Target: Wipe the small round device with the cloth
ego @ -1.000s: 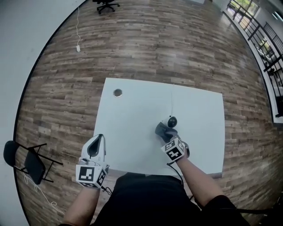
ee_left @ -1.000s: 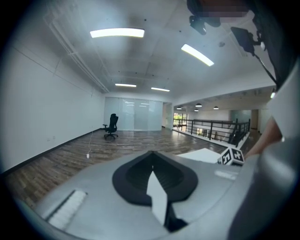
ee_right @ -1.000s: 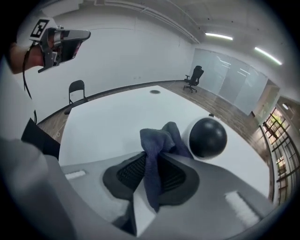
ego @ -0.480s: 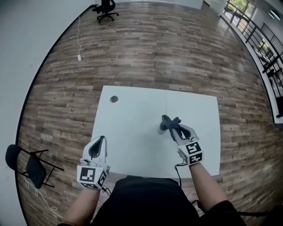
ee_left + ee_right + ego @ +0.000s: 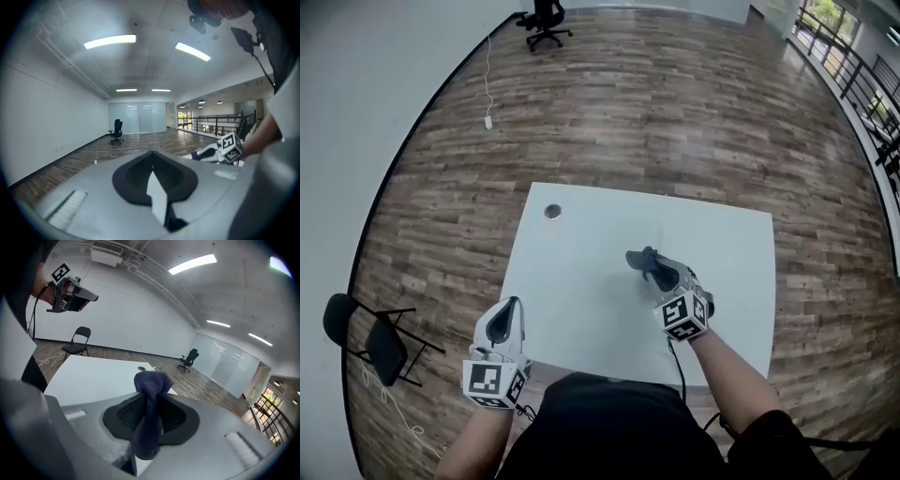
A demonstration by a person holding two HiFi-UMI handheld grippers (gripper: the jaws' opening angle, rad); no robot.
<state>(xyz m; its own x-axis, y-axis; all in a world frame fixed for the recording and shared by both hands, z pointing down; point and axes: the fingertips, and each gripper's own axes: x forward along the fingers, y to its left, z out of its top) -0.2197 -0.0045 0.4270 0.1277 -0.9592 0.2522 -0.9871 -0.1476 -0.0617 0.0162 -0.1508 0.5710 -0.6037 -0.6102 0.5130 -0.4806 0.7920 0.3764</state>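
Right hand-held gripper pinches the cloth (dark blue) above the table.

Soft dark-blue cloth, smooth matt white table, glossy wood-plank floor

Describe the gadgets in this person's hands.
The left gripper and right gripper are pale grey, beak-shaped shells with dark ribbed pads inside the jaws. Each carries a cube of black-and-white square markers at its rear, and a thin black cable trails from it. The person wears a black top.
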